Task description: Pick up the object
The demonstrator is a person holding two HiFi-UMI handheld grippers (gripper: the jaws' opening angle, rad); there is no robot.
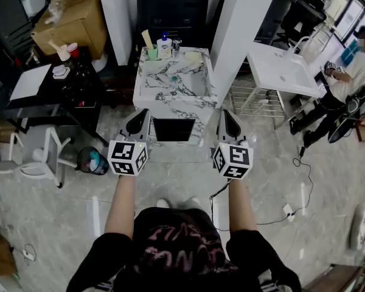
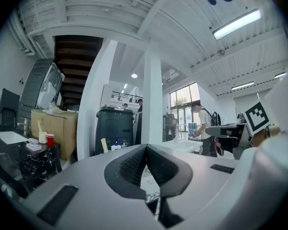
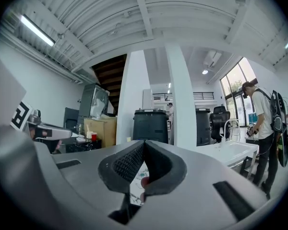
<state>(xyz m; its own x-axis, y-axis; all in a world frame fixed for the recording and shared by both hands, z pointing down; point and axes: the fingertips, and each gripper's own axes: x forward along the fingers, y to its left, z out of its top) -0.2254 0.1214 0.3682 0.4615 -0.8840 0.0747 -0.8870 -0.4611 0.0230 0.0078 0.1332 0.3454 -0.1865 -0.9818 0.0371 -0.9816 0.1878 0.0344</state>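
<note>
A marble washstand (image 1: 170, 105) stands ahead of me in the head view. On its back edge are a green cup (image 1: 152, 52) with a wooden stick, a blue-capped bottle (image 1: 164, 45) and a pale yellow cloth (image 1: 193, 58). A small green thing (image 1: 174, 78) lies in the basin. My left gripper (image 1: 142, 112) and right gripper (image 1: 227, 113) hover side by side in front of the stand, short of its near edge. In the left gripper view the left gripper (image 2: 146, 146) is shut on nothing. The right gripper (image 3: 144, 142) is likewise shut and holds nothing.
A black table (image 1: 42, 96) with a red cup, a cardboard box (image 1: 73, 20), a white chair (image 1: 33, 157) and a small bin (image 1: 92, 161) are at the left. A white pillar (image 1: 240, 35), a white sink (image 1: 280, 69) and a person (image 1: 350, 72) are at the right. A cable (image 1: 298, 193) crosses the floor.
</note>
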